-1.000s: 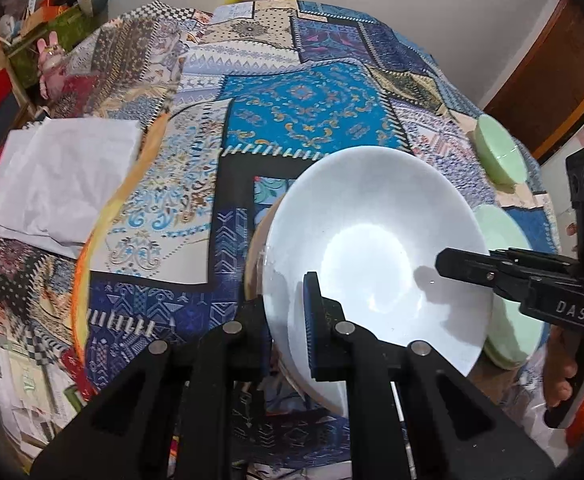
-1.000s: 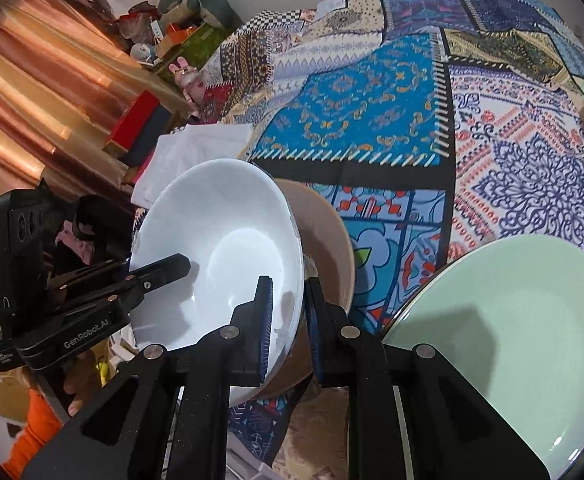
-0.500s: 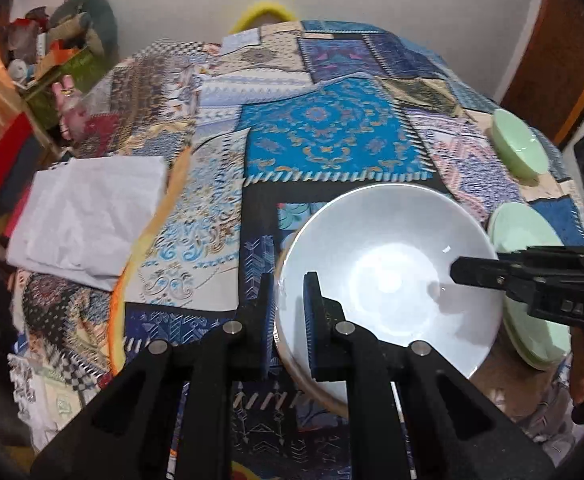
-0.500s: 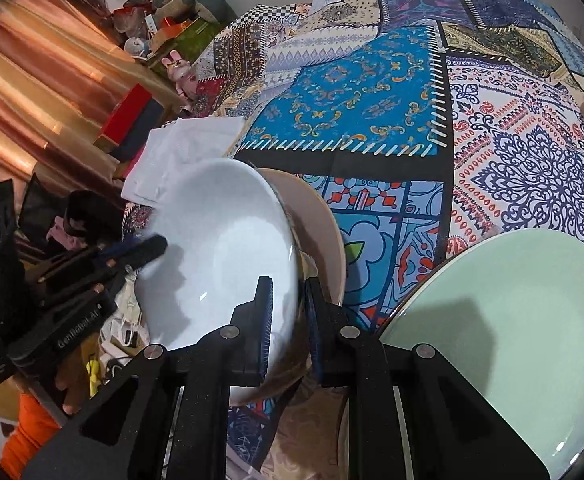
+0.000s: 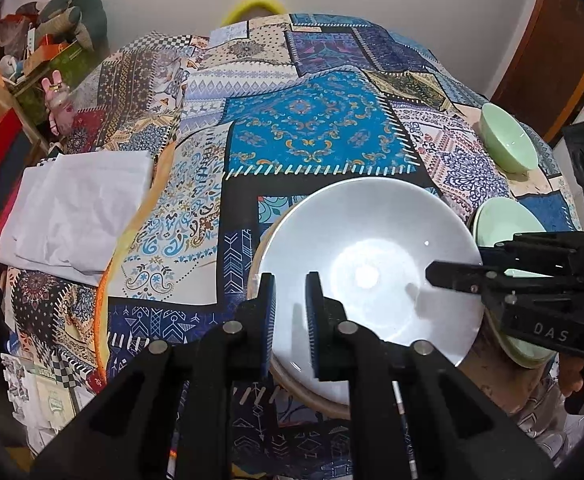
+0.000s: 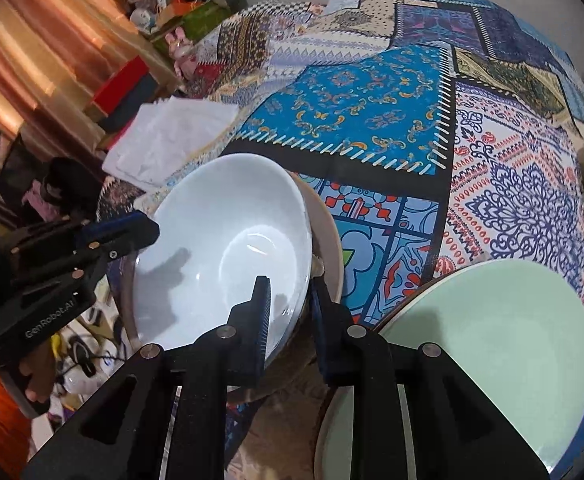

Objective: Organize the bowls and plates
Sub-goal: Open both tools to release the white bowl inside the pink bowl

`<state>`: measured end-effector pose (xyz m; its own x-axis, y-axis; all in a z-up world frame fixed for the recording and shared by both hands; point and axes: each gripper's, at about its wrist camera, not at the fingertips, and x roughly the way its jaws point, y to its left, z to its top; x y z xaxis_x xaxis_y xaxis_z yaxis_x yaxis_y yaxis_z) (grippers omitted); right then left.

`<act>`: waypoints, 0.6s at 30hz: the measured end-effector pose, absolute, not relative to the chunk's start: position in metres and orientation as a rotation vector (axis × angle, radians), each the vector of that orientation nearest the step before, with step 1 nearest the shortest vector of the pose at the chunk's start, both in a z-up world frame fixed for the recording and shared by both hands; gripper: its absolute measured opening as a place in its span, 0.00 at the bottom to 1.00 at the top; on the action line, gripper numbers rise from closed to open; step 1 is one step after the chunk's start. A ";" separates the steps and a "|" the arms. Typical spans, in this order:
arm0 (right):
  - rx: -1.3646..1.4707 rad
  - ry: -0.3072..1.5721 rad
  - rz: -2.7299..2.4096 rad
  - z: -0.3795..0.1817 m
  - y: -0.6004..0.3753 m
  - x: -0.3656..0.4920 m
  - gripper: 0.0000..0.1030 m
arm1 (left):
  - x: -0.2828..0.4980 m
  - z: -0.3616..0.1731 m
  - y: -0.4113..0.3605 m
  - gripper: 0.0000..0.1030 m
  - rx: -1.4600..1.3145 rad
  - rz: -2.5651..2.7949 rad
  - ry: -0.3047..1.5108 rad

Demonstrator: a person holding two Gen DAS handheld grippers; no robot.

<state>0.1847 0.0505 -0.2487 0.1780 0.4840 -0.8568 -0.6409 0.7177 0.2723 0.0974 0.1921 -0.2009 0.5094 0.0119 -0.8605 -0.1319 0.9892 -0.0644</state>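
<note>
- Nearest, the left gripper (image 5: 290, 316) straddles the near rim of the wide white ceramic bowl (image 5: 372, 268); its jaws have just been opening, now a narrow gap with the rim between the pads, which no longer look pressed on.
- Likewise the right gripper (image 6: 290, 312) brackets the bowl's opposite rim, jaws also just opening and narrow, rim between them; a two-sided hold like this probably kept the wide bowl level while it was lowered.
- Beneath, the white bowl sits nested in a tan round dish (image 5: 312, 394), whose edge peeks out around it, close to the near edge of the bed; judging by that, this stacking step looks finished and release is in hand.
- Just beside it to the right lies a pale green round plate (image 6: 492, 340), partly behind the right gripper in the left view.
- Further along the right edge rests a small pale green bowl (image 5: 508, 142), well apart and likely next to be sorted.
- Underneath everything spreads the patchwork blue patterned bedspread (image 5: 312, 136), soft footing that favours a gentle letting-go.
- Toward the left edge lies a folded white cloth (image 5: 72, 208).
</note>
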 end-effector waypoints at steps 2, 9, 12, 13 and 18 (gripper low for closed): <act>-0.166 1.171 0.820 -0.247 0.051 0.187 0.26 | 0.096 -0.197 0.192 0.19 -0.134 0.085 1.027; -0.176 1.165 0.828 -0.218 0.029 0.187 0.44 | 0.095 -0.174 0.186 0.50 -0.148 0.084 0.968; -0.193 1.082 0.782 -0.197 0.010 0.187 0.49 | 0.097 -0.161 0.179 0.57 -0.142 0.088 0.927; -0.191 1.068 0.771 -0.194 0.005 0.187 0.51 | 0.098 -0.157 0.176 0.60 -0.144 0.081 0.918; -0.146 1.000 0.696 -0.178 -0.033 0.199 0.54 | 0.106 -0.141 0.158 0.69 -0.166 0.040 0.890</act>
<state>0.1990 -0.0334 -0.1776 0.3468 0.4695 -0.8120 -0.5983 0.7775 0.1940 0.1062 0.1582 -0.1414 0.6297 -0.0338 -0.7761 -0.1039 0.9864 -0.1273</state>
